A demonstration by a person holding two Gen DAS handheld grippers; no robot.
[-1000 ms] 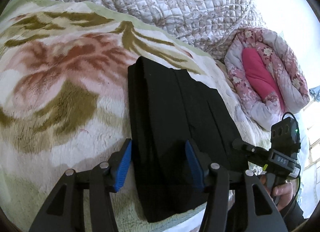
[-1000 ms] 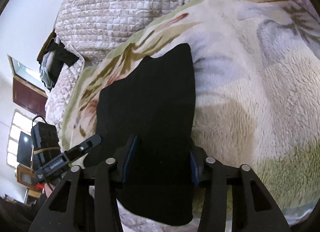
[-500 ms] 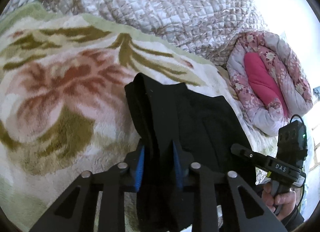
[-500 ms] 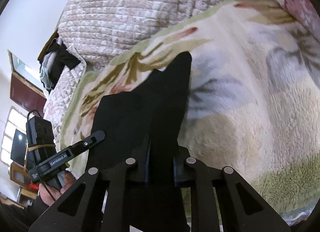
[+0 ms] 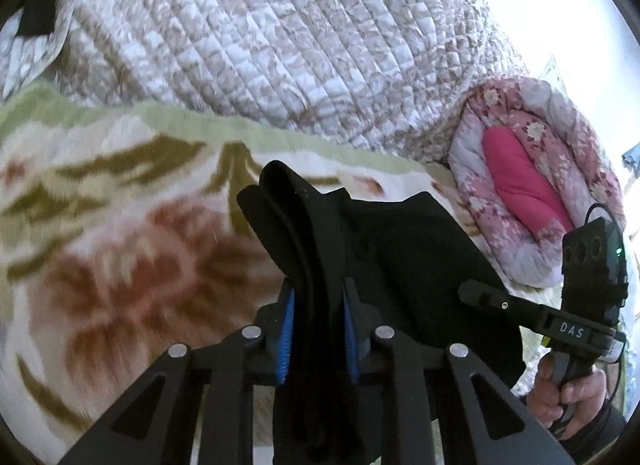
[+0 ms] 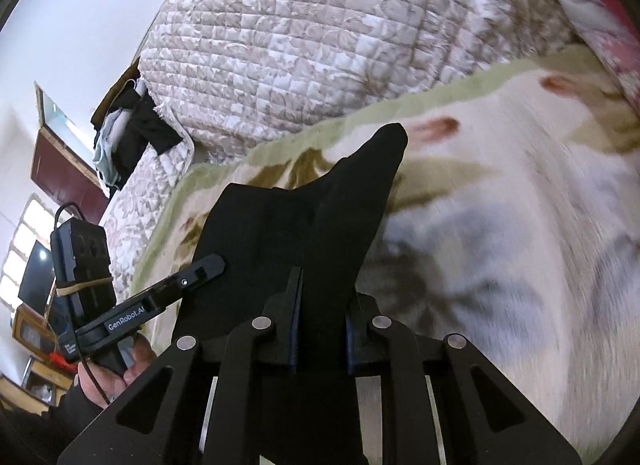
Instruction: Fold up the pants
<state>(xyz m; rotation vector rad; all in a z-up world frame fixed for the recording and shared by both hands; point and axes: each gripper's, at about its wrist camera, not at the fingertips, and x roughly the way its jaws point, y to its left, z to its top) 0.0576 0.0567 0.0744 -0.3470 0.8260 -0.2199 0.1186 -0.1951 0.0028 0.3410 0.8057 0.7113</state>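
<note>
The black pants (image 5: pixel 400 265) are lying on a fleecy floral blanket (image 5: pixel 100 245), their near edge lifting off it and bunching between both grippers. The left gripper (image 5: pixel 316 329) is pinching a thick fold of the fabric, its blue-padded fingers (image 5: pixel 285 341) closing tightly on the cloth. The right gripper (image 6: pixel 320 321) is clamping the other near corner in the same way, fingers nearly together with cloth between them. Each tool is being held from below by a hand: the right hand (image 5: pixel 560 397) is showing at the edge of the left view, the left hand (image 6: pixel 108 369) in the right view. The right tool is reading "DAS", the left "GenRobot.AI". Behind the blanket a quilted cover (image 5: pixel 260 45) is piling up, and a pink floral quilt (image 5: pixel 532 185) is sitting beside it.
</note>
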